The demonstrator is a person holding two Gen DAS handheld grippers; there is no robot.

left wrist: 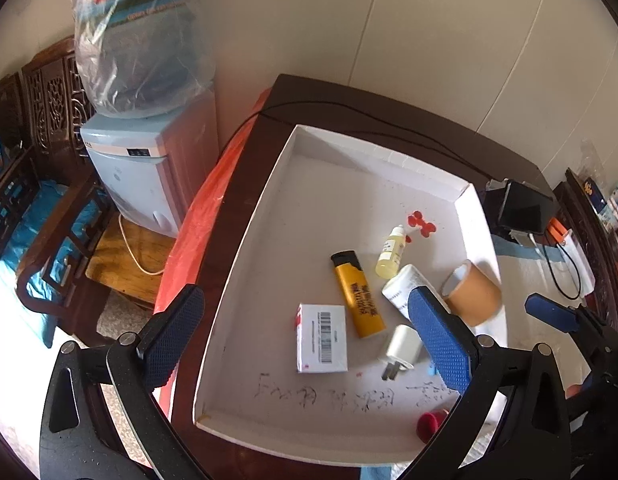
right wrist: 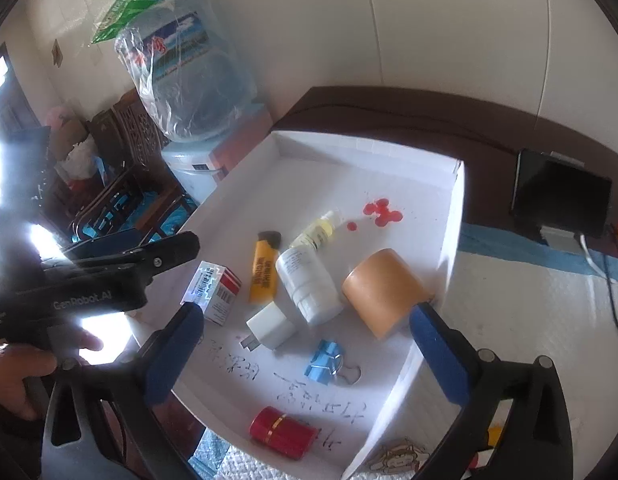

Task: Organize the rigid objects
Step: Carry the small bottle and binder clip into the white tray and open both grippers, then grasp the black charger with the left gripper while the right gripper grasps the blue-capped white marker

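Both grippers, left [left wrist: 305,336] and right [right wrist: 305,354], gape empty above the white tray [right wrist: 449,216]; the yellow lighter [right wrist: 264,268] lies lengthwise, black cap pointing away, wedged between box [right wrist: 213,290] and white bottle [right wrist: 309,284].

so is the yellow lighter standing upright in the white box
No, the yellow lighter lies flat on the floor of the white box, beside the barcoded carton.

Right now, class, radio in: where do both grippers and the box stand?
Left gripper open, empty, over the white box. Right gripper open, empty. Lighter, tape roll, plug inside. Nothing in the way.
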